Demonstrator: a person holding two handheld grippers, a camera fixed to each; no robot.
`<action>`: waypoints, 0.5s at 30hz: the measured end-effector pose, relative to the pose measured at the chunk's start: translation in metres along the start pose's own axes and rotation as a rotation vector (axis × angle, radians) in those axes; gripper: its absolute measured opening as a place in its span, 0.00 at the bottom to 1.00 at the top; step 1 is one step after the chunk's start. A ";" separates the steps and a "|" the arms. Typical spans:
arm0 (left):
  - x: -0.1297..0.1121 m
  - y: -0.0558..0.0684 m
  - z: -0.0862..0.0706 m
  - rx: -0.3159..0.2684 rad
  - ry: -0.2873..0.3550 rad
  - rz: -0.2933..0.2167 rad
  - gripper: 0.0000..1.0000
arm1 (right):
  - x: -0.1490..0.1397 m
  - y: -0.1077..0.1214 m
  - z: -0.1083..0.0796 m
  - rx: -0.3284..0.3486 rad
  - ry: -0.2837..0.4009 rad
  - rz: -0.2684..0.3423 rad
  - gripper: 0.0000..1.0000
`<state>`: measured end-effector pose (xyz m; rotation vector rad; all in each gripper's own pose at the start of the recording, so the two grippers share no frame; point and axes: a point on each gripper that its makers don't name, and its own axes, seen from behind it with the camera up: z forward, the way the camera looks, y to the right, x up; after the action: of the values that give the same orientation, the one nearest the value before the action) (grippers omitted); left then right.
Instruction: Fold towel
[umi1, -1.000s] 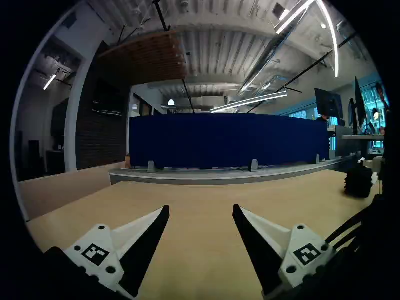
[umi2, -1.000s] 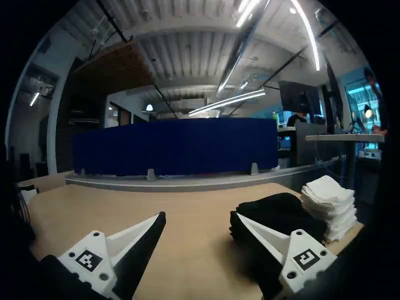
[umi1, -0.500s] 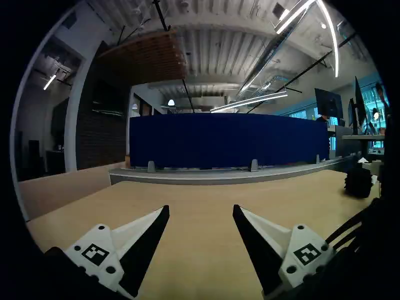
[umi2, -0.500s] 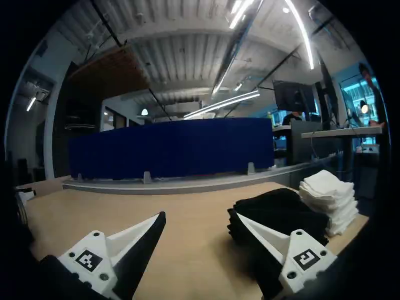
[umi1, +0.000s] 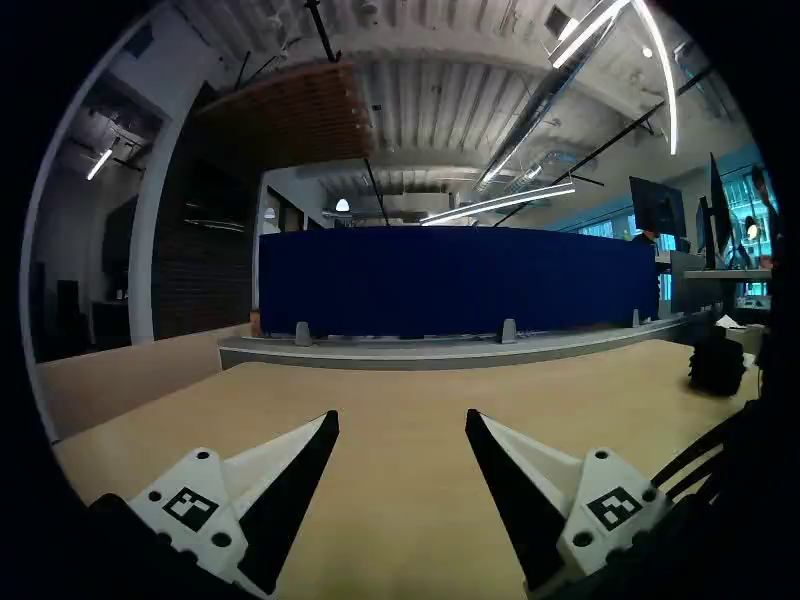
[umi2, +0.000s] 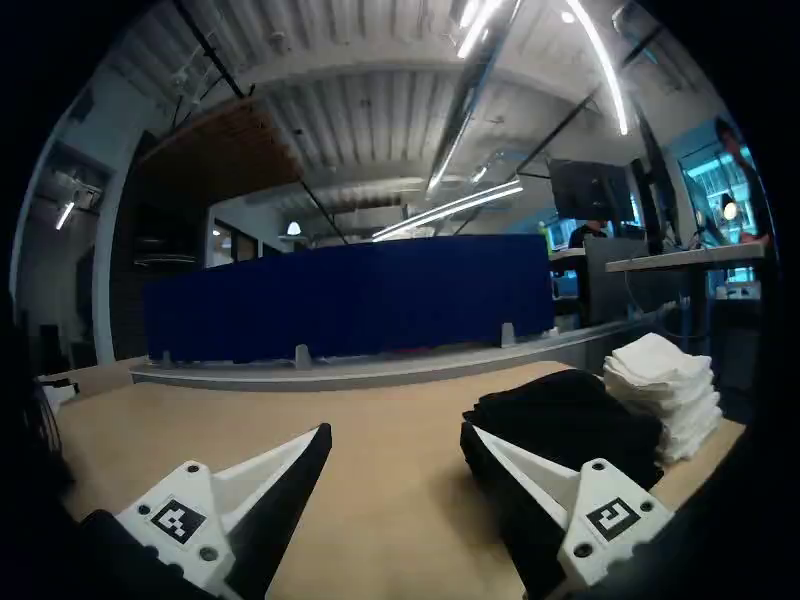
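My left gripper (umi1: 402, 418) is open just above the bare wooden table (umi1: 420, 400), with nothing between its fingers. My right gripper (umi2: 396, 432) is open too, low over the table, its right finger in front of a stack of black folded towels (umi2: 570, 420). A stack of white folded towels (umi2: 668, 390) stands just right of the black one, near the table's right edge. In the left gripper view the black stack (umi1: 717, 360) shows small at the far right.
A blue divider panel (umi1: 450, 280) on a grey rail runs along the table's far side. Desks with monitors (umi2: 595, 190) and a person (umi2: 735, 170) stand beyond on the right. The table's left edge drops off near a lower surface (umi1: 120, 380).
The right gripper has shifted and tilted slightly, so the towel stacks sit a little differently in its view. The left gripper has stayed still.
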<state>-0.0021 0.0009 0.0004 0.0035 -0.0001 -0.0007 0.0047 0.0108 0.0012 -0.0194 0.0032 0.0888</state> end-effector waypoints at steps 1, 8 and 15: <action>0.000 0.000 0.000 0.000 0.000 0.000 0.94 | 0.000 -0.003 0.000 0.008 -0.001 -0.005 1.00; 0.000 0.000 0.000 0.000 0.000 0.000 0.94 | -0.004 -0.009 0.001 0.026 -0.004 -0.038 1.00; 0.000 0.000 -0.001 0.000 0.000 0.000 0.94 | -0.009 -0.014 0.003 0.033 -0.004 -0.078 0.99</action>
<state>-0.0017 0.0007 -0.0005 0.0033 -0.0001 -0.0005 -0.0027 -0.0041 0.0043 0.0137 0.0000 0.0104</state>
